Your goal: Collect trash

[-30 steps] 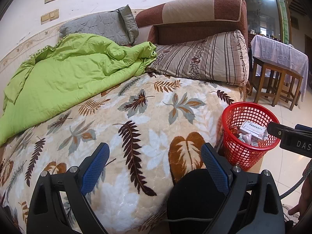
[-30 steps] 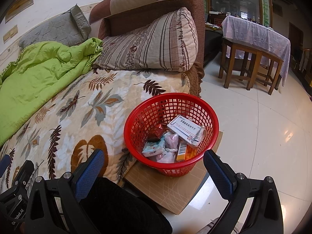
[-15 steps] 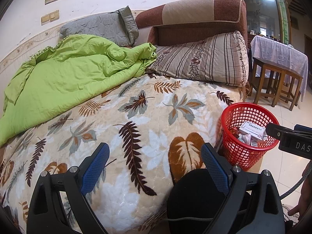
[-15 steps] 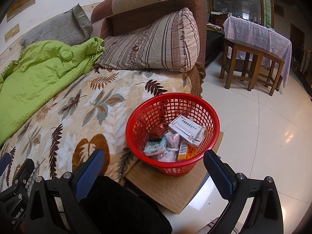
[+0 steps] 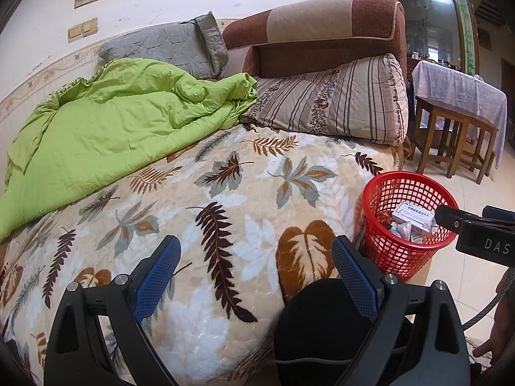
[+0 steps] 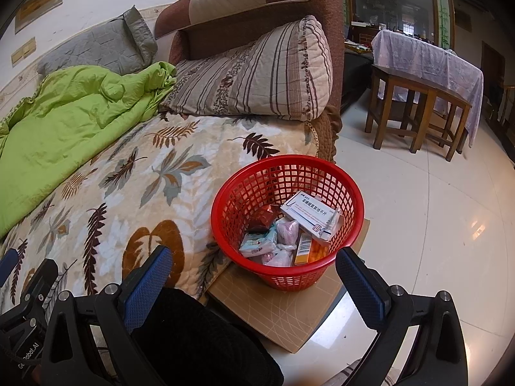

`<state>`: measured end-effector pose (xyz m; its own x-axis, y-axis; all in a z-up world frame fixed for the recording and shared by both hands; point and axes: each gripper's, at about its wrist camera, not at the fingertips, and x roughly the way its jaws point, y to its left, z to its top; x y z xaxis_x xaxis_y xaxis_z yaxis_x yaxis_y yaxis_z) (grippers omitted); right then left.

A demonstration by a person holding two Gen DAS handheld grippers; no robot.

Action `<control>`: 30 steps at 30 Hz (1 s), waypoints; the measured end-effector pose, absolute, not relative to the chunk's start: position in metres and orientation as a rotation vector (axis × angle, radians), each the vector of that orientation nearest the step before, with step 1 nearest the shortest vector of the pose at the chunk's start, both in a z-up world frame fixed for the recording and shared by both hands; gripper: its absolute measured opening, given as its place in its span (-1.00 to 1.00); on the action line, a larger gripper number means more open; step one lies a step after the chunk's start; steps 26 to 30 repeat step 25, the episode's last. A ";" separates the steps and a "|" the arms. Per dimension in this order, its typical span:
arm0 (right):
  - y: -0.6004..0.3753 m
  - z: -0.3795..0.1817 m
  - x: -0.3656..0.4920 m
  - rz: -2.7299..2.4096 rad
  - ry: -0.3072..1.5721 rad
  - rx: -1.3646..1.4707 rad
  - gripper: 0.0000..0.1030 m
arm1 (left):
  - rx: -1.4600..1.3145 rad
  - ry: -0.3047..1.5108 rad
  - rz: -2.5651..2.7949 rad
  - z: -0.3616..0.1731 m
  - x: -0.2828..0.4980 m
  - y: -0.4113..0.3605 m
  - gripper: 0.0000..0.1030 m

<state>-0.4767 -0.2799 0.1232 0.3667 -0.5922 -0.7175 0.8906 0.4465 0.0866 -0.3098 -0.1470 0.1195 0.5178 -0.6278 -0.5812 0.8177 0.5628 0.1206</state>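
Note:
A red mesh basket [image 6: 286, 222] stands on a cardboard sheet [image 6: 289, 308] on the floor beside the bed. Inside lie a white medicine box [image 6: 310, 215], crumpled wrappers [image 6: 260, 244] and an orange carton [image 6: 305, 249]. The same basket [image 5: 407, 228] shows at the right of the left wrist view. My right gripper [image 6: 254, 278] hangs open just in front of the basket, holding nothing. Over the bed's near edge my left gripper [image 5: 256, 271] is open too, nothing between its fingers. The leaf-patterned blanket [image 5: 225, 209] carries no loose trash that I can see.
A green quilt [image 5: 112, 141] is bunched at the bed's far left, with a striped pillow [image 5: 334, 106] and a brown headboard cushion [image 5: 322, 29] behind. Wooden stools under a cloth-covered table [image 6: 428, 109] stand on the tiled floor [image 6: 434, 225]. A dark-clothed knee [image 6: 199, 341] fills the lower middle.
Both views have drifted only slightly; the basket sits a touch lower and nearer in the right wrist view. Both grippers stay open.

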 end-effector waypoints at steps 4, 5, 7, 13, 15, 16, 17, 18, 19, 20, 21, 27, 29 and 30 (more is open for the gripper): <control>-0.283 0.123 -0.476 -0.999 0.675 0.510 0.99 | 0.405 0.518 -0.897 0.119 -0.310 -0.147 0.83; -0.283 0.123 -0.476 -0.996 0.679 0.507 0.99 | 0.404 0.522 -0.897 0.119 -0.309 -0.146 0.83; -0.282 0.122 -0.472 -0.988 0.689 0.498 0.99 | 0.392 0.537 -0.899 0.120 -0.309 -0.146 0.83; -0.281 0.116 -0.425 -0.883 0.768 0.446 0.99 | 0.308 0.633 -0.830 0.122 -0.281 -0.133 0.83; -0.273 0.114 -0.393 -0.826 0.787 0.388 0.99 | 0.282 0.664 -0.758 0.119 -0.260 -0.119 0.83; -0.269 0.113 -0.380 -0.799 0.795 0.361 0.99 | 0.267 0.682 -0.704 0.117 -0.245 -0.109 0.83; -0.263 0.110 -0.359 -0.764 0.812 0.321 0.99 | 0.250 0.702 -0.639 0.113 -0.229 -0.097 0.83; -0.255 0.106 -0.334 -0.727 0.839 0.277 0.99 | 0.237 0.724 -0.567 0.109 -0.212 -0.084 0.83; -0.249 0.101 -0.315 -0.689 0.860 0.243 0.99 | 0.220 0.748 -0.486 0.102 -0.193 -0.070 0.83; -0.242 0.096 -0.293 -0.635 0.879 0.215 0.99 | 0.198 0.772 -0.409 0.095 -0.176 -0.055 0.83; -0.235 0.089 -0.272 -0.595 0.890 0.198 0.99 | 0.180 0.790 -0.353 0.089 -0.162 -0.042 0.83; -0.211 0.060 -0.186 -0.513 0.906 0.151 0.99 | 0.142 0.856 -0.221 0.059 -0.115 -0.007 0.83; -0.211 0.060 -0.186 -0.513 0.906 0.151 0.99 | 0.142 0.856 -0.221 0.059 -0.115 -0.007 0.83; -0.211 0.060 -0.186 -0.513 0.906 0.151 0.99 | 0.142 0.856 -0.221 0.059 -0.115 -0.007 0.83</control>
